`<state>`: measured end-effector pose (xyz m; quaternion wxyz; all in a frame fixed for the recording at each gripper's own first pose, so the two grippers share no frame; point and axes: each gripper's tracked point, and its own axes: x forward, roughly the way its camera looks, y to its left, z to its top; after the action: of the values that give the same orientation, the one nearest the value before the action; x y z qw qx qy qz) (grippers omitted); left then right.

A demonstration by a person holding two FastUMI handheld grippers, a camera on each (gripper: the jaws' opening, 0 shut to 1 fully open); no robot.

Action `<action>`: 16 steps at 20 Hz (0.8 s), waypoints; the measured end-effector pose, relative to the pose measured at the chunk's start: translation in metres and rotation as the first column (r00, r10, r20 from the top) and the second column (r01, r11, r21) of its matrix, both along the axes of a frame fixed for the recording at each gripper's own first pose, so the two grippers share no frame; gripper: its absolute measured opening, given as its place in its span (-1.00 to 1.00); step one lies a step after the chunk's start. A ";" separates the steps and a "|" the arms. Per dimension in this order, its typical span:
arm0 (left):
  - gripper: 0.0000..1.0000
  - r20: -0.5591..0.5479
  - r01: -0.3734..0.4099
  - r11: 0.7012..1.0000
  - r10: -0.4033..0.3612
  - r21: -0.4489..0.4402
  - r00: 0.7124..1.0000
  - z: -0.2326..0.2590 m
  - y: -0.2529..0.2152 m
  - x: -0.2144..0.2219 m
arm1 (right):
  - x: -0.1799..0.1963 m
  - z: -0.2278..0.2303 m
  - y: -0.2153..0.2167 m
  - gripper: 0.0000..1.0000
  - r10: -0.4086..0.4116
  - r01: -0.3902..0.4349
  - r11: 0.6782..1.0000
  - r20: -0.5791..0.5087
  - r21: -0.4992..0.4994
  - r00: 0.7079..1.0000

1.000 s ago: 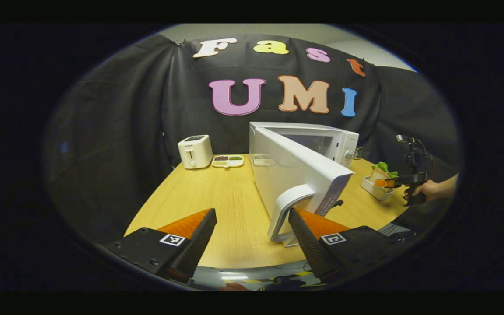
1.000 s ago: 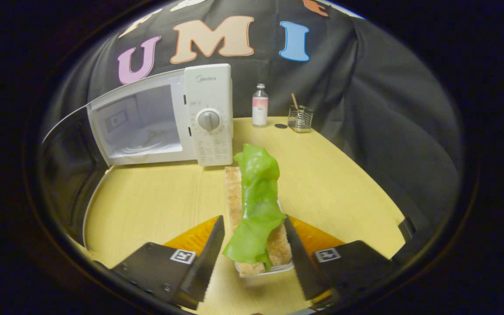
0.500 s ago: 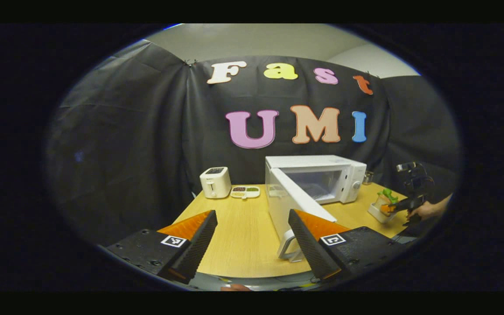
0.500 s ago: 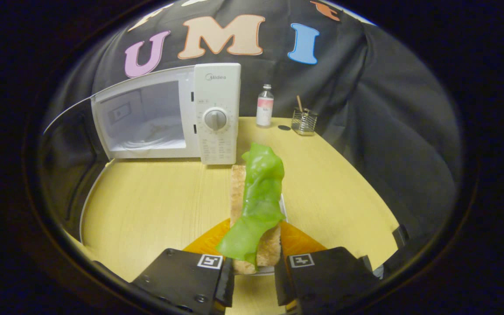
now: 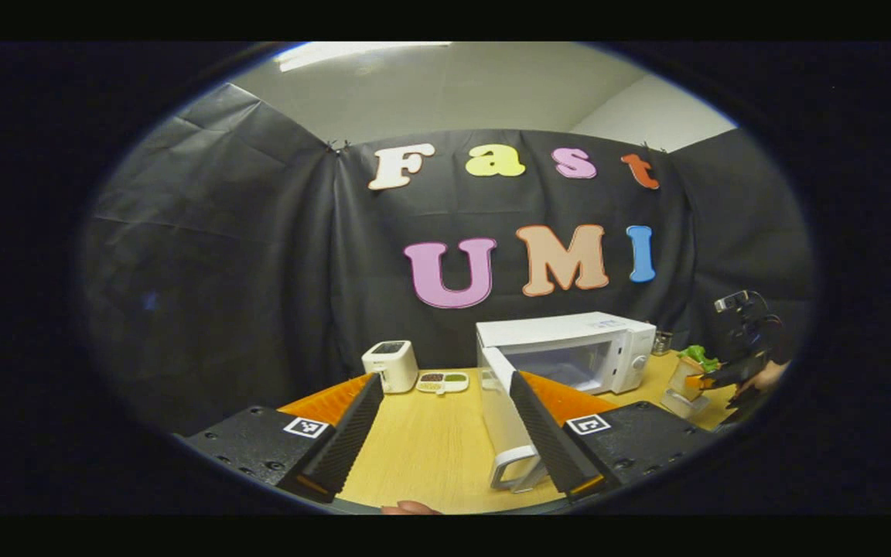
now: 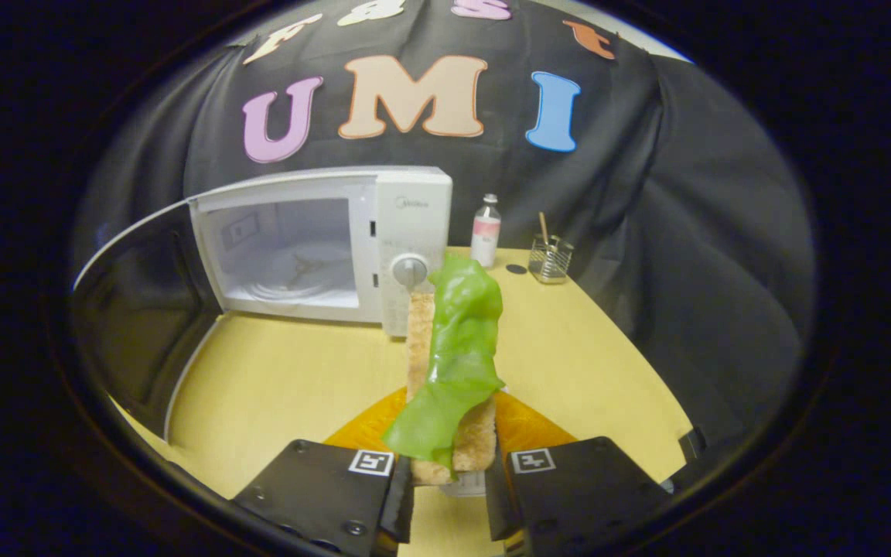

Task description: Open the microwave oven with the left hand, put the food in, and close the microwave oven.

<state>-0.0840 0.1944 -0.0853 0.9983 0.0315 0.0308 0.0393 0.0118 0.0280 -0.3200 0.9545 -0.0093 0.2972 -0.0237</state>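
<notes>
1. The right tool (image 6: 449, 495) is sitting at 6 o'clock in the right gripper view, clenched on the food (image 6: 457, 363): both of its fingers are pressing on the near end of a small white tray with a slice of toast and a green lettuce leaf draped over it.
2. The food is standing up from the tool toward 12 o'clock, its far tip overlapping the microwave oven's dial (image 6: 410, 270).
3. Seen from the left gripper view, the right tool (image 5: 712, 379) is showing small at 3 o'clock with the food (image 5: 691, 370) held in it and a hand (image 5: 762, 379) just behind.
4. The left tool (image 5: 444, 441) is hanging released at 6 o'clock in its own view, its fingers spread wide and gripping nothing.
5. The microwave oven (image 5: 569, 352) is standing on the tabletop (image 5: 422, 449) beyond the left tool, toward 1 o'clock, with its door (image 5: 501, 418) swung open toward the camera.
6. The door's handle (image 5: 511, 472) is lying just beside the left tool's right finger (image 5: 542, 437), apparently not touching it.
7. In the right gripper view the open cavity (image 6: 291, 259) is facing the camera at 10 o'clock, and the turntable inside is showing bare.
8. A white toaster (image 5: 390, 366) and a small divided dish (image 5: 442, 381) are sitting at 11 o'clock from the left tool, left of the microwave oven.
9. A bottle (image 6: 485, 230) and a glass (image 6: 551, 259) holding a stick are standing to the right of the microwave oven, at 1 o'clock in the right gripper view.
</notes>
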 end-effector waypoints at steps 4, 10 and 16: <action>0.92 -0.003 0.008 1.000 -0.008 0.010 1.000 -0.003 -0.002 -0.002 | 0.017 0.019 0.051 -0.19 0.050 -0.052 0.991 0.021 0.124 0.999; 0.95 -0.033 -0.038 0.999 0.039 0.006 0.999 -0.011 0.016 -0.013 | 0.051 0.013 0.140 -0.19 0.086 -0.072 0.939 -0.028 0.338 0.996; 0.95 -0.075 -0.090 0.996 0.090 -0.002 0.993 -0.023 0.033 -0.024 | 0.097 -0.019 0.213 -0.20 -0.057 0.156 0.767 -0.176 0.622 0.983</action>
<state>-0.1078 0.2274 -0.1080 0.9937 0.0288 0.0697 0.0830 0.1093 0.2410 -0.3389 0.8745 0.3275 0.3570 0.0241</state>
